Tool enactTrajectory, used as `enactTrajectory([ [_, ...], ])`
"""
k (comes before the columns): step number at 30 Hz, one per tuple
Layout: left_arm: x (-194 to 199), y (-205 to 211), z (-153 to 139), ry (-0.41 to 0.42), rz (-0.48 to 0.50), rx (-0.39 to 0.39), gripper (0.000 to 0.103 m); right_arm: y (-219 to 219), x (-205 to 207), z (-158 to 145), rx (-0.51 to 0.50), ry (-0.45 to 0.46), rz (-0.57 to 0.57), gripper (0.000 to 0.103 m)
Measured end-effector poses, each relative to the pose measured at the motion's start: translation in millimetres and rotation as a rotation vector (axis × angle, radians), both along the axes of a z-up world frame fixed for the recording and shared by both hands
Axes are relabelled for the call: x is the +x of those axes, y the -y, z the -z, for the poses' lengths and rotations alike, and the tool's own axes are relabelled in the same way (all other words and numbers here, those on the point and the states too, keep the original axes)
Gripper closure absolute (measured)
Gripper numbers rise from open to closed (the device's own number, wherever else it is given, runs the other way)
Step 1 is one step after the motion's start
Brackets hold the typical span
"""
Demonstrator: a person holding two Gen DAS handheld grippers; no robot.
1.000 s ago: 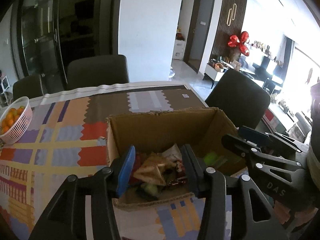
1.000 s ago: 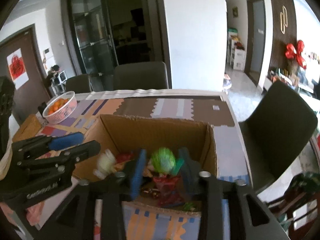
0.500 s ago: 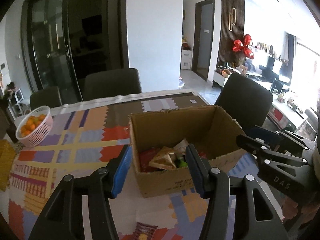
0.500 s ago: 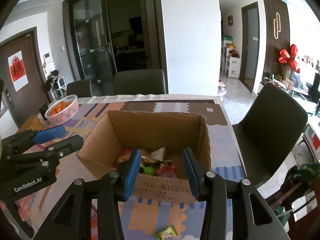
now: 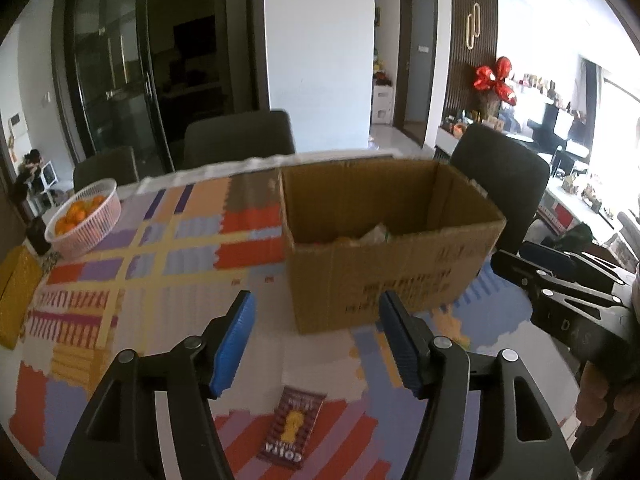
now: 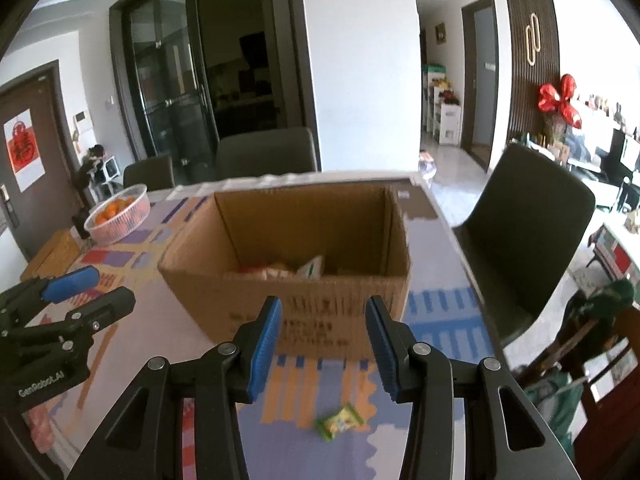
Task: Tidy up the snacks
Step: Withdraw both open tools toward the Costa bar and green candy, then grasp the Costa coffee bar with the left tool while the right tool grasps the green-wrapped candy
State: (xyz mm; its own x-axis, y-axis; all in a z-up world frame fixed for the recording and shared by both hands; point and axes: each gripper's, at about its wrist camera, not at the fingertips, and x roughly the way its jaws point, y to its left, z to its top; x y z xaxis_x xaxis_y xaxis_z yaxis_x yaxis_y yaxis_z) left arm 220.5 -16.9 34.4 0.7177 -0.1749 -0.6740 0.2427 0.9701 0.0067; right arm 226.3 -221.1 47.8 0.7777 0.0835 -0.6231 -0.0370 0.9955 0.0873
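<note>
An open cardboard box stands on the patterned tablecloth with several snack packets inside. My left gripper hangs in front of the box, its jaws opening, with nothing between them. Below it a purple and gold snack packet lies flat on the cloth. My right gripper is open and empty, also short of the box's near wall. A small green and yellow candy lies on the cloth beneath it. Each gripper shows at the edge of the other's view.
A white basket of oranges stands at the far left of the table, beside a yellow box. Dark chairs stand at the far side and the right end.
Both grippers have pulled back out of the box and now sit lower in front of it. The left jaws have widened. The packets they were over lie in the box.
</note>
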Motion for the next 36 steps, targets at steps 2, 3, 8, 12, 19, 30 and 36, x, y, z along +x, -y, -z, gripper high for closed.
enactTrajectory([
  [2,-5,-3,10,-0.018,-0.008,0.006,0.039,-1,-3,13,0.005,-0.031,0.001,0.058],
  [3,-7,-5,15,-0.028,-0.014,0.009,0.037,-2,-4,18,0.006,-0.042,-0.002,0.058],
  [8,-15,-11,39,-0.079,-0.029,0.02,0.035,-4,-12,45,0.01,-0.099,0.003,0.058],
  [12,-19,-13,59,-0.131,-0.035,0.037,0.034,-7,-15,62,-0.014,-0.138,0.003,0.058],
  [19,-25,-19,99,-0.234,-0.045,0.064,0.032,-8,-16,90,-0.051,-0.218,0.026,0.058],
  [30,-14,-22,142,-0.323,-0.044,0.116,0.031,-9,-13,126,-0.083,-0.312,0.05,0.058],
  [36,0,-20,152,-0.332,-0.036,0.127,0.031,-6,-10,132,-0.085,-0.317,0.082,0.058],
])
